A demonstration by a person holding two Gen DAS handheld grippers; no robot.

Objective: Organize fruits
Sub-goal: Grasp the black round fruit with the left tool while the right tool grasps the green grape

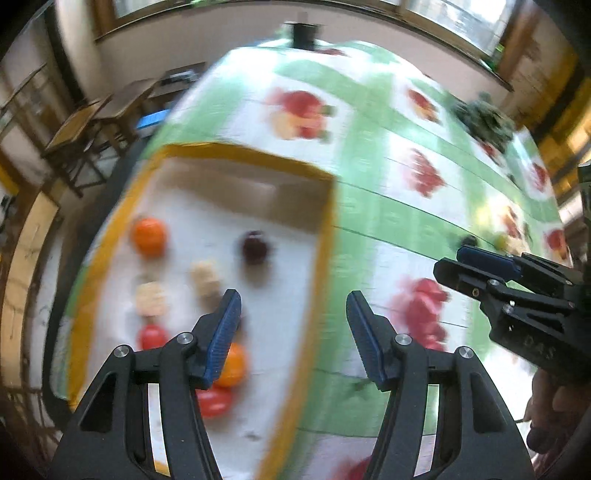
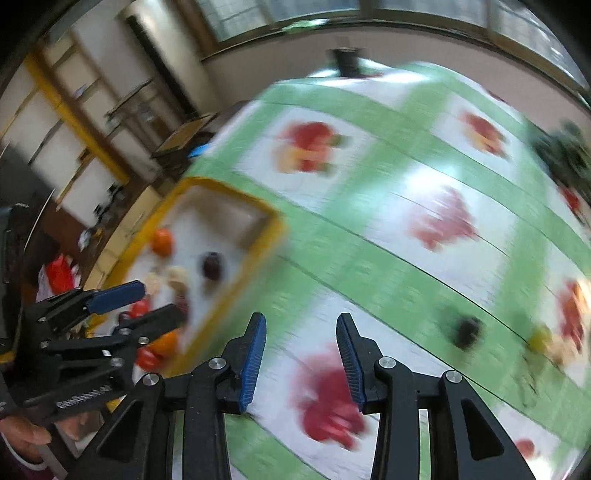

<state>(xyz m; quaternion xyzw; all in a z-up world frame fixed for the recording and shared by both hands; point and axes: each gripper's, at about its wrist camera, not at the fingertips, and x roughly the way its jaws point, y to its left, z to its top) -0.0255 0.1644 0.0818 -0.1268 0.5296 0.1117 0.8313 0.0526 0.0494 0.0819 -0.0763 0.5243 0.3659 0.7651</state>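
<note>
Both grippers, left (image 1: 293,321) and right (image 2: 301,349), show jaws open, empty. Yellow-rimmed white tray (image 1: 314,280) holds sorted fruit; dark round fruit (image 2: 466,332) lies well right of tray on counter. Approach w/ right, centre jaws first.

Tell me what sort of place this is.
Probably a classroom or a similar institutional room. Wooden desks stand beside a table under a green fruit-print tablecloth, a row of large windows runs along the far wall, and a yellow-rimmed tray holds fruits.
</note>
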